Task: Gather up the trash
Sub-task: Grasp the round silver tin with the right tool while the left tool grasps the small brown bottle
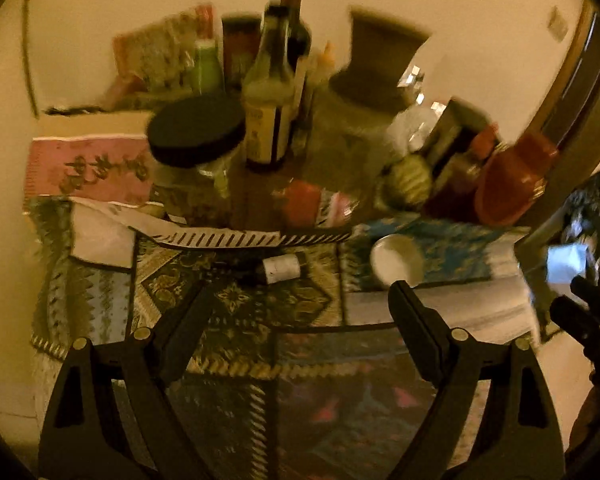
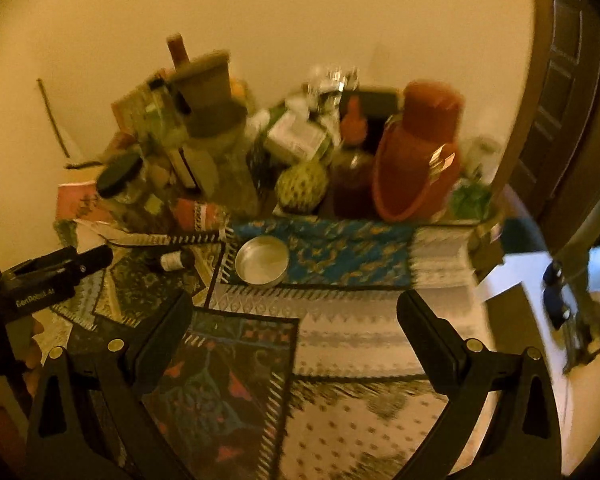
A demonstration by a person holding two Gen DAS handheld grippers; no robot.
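Observation:
A small dark bottle with a white label point(image 1: 281, 267) lies on its side on the patterned cloths; it also shows in the right wrist view point(image 2: 174, 260). A small round metal bowl point(image 1: 396, 261) sits to its right, also in the right wrist view point(image 2: 262, 260). My left gripper point(image 1: 300, 300) is open and empty, just short of the bottle. My right gripper point(image 2: 294, 310) is open and empty, above the cloths and short of the bowl. The left gripper's body shows at the left edge of the right wrist view point(image 2: 48, 276).
The table point(image 2: 380, 320) is covered with patchwork cloths. At the back stand a black-lidded jar point(image 1: 196, 136), tall bottles point(image 1: 272, 96), a red flask point(image 2: 420, 152), a green spiky fruit point(image 2: 302, 186) and packets. A dark door point(image 2: 568, 80) is at right.

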